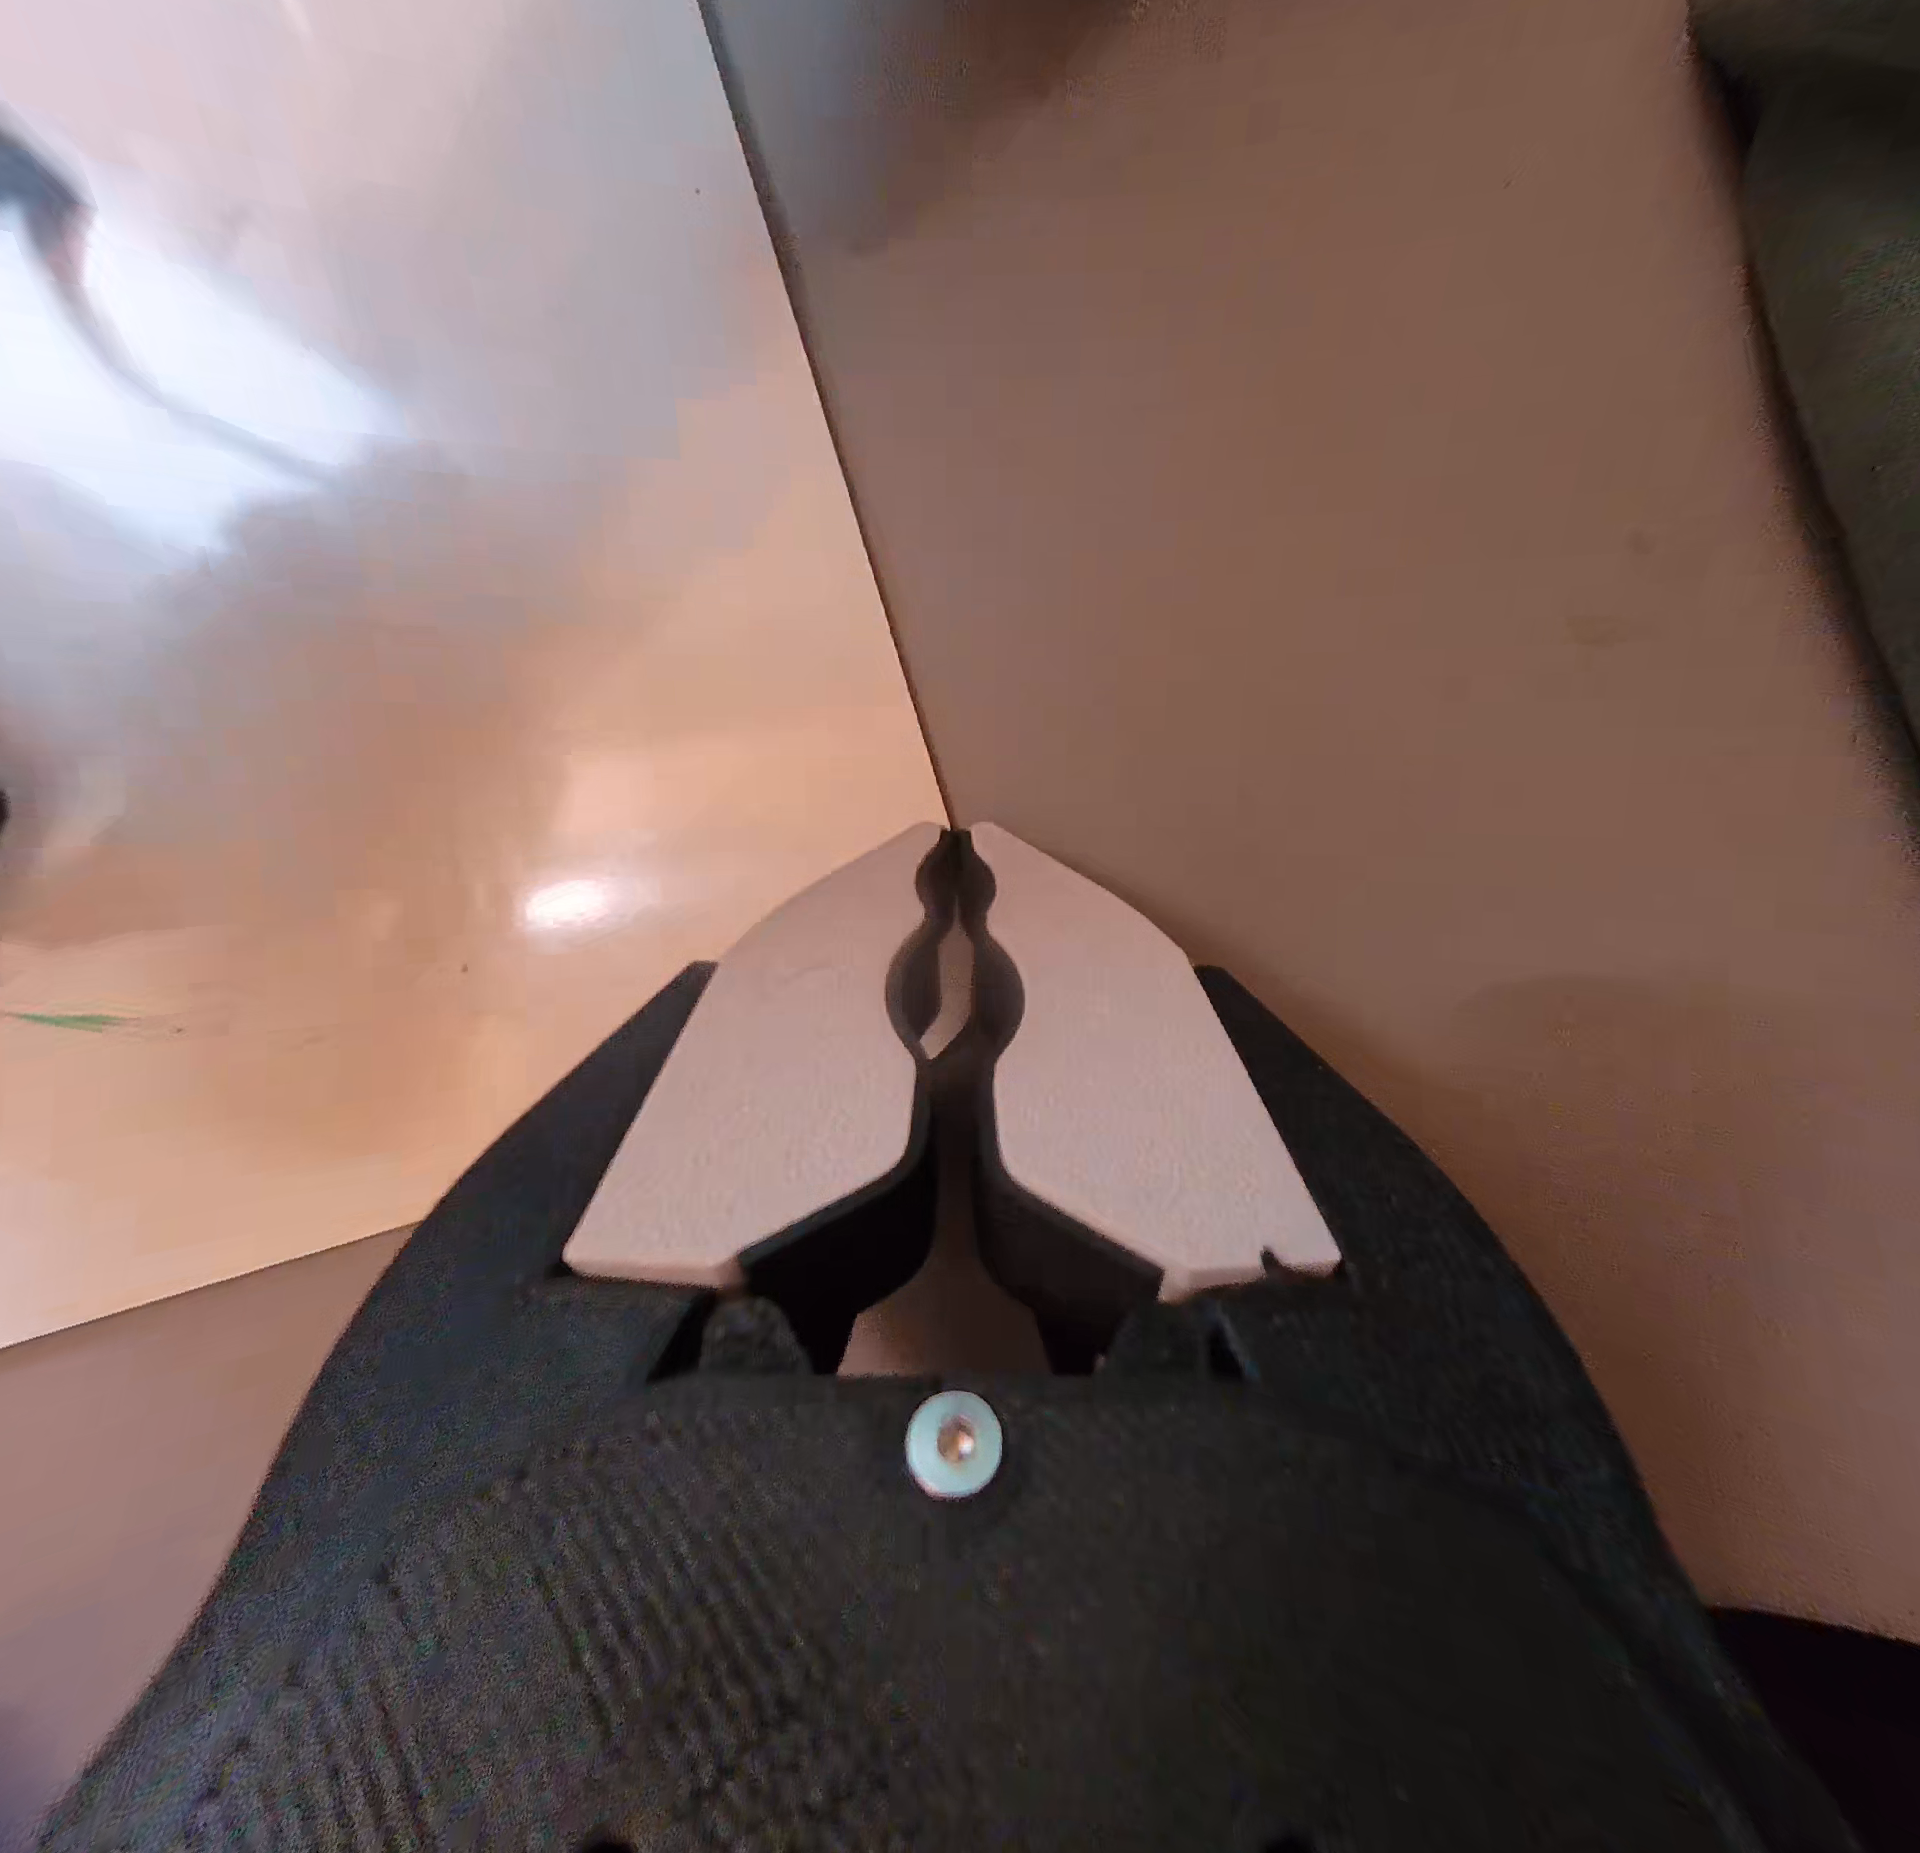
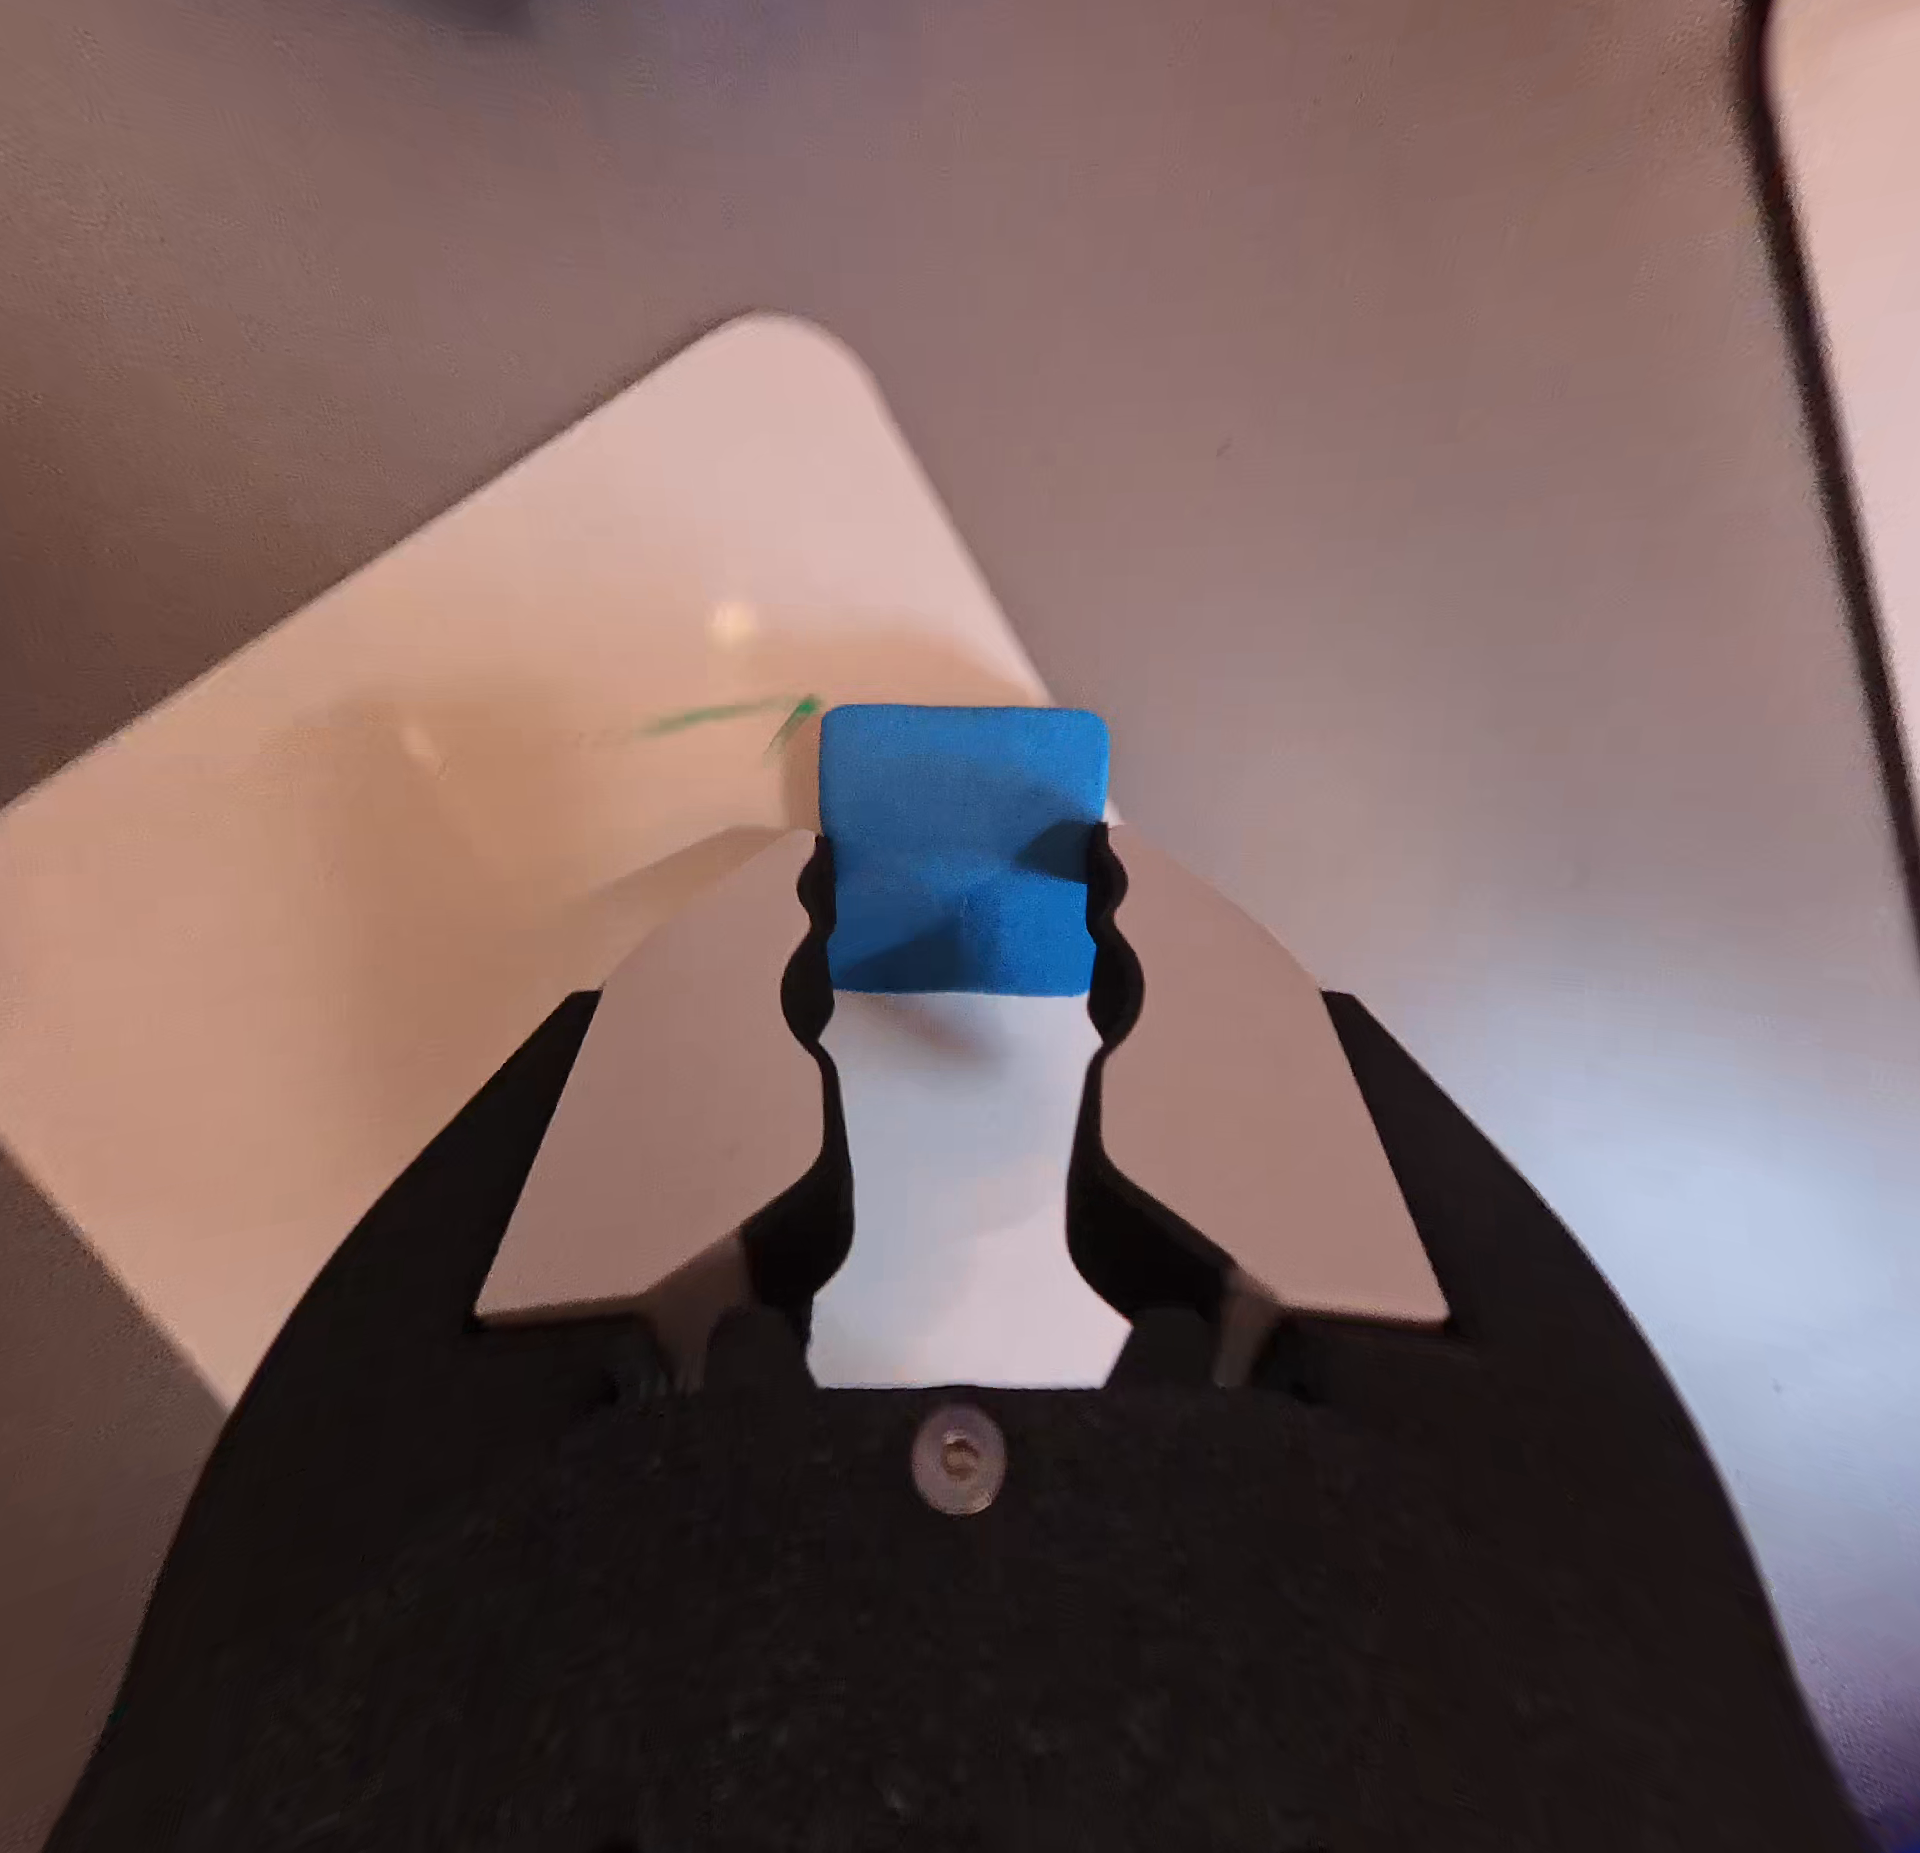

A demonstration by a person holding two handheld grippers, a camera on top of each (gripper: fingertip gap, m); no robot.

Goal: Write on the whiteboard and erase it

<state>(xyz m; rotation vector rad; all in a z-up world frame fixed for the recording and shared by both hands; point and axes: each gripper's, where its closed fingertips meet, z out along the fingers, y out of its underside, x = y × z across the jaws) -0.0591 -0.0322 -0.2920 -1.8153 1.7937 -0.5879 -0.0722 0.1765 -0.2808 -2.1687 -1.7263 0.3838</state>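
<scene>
Currently gripping blue eraser [image 2: 961, 847] in right gripper [image 2: 958, 873] across both sides, soft, light, dimpling; resting on glossy, stiff whiteboard [image 2: 416, 868]; left gripper [image 1: 958, 847] clenching whiteboard edge.

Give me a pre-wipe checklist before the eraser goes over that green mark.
1. Eraser held between right gripper jaws: ok.
2. Green mark still on whiteboard, left of eraser: ok, work remains.
3. Eraser pressed flat on the board: cannot tell.
4. Left gripper shut at the board's edge, apparently steadying it: ok.
5. Path to the mark free of objects: ok.
6. Other marks outside the views: cannot tell.
</scene>
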